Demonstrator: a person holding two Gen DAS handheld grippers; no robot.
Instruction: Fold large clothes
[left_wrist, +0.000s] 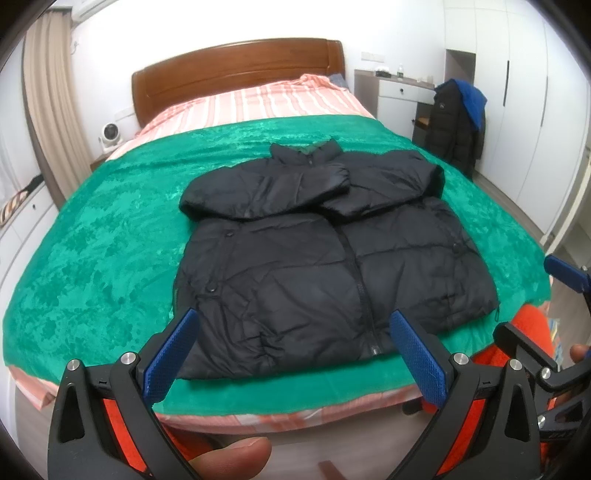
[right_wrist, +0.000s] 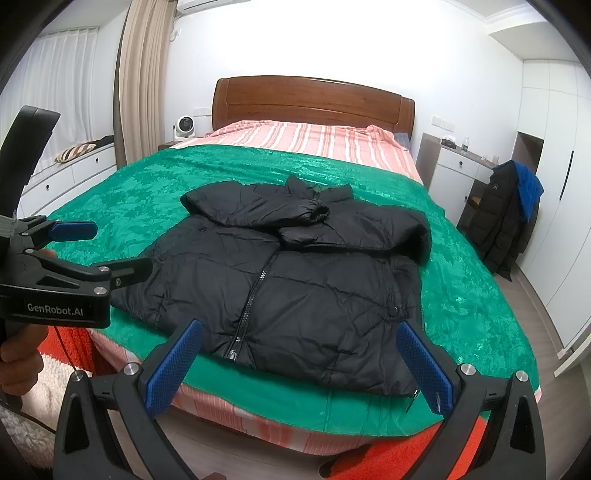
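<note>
1. Green blanket (left_wrist: 110, 236) covers the bed (left_wrist: 236, 70).
2. Black jacket (left_wrist: 314, 266) lies on it, zipped, sleeves folded across the chest.
3. Left tongs (left_wrist: 291, 354) and right tongs (right_wrist: 299, 365) gape wide near the hem, holding nothing.

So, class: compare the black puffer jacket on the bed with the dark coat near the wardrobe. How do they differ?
1. The puffer jacket lies flat on the green blanket; the dark coat hangs upright beside the white desk.
2. The puffer jacket's sleeves are folded across its chest; the coat's hang down.
3. The coat has a blue garment draped over it; the jacket has nothing on it.

Both are dark, quilted outerwear.
</note>
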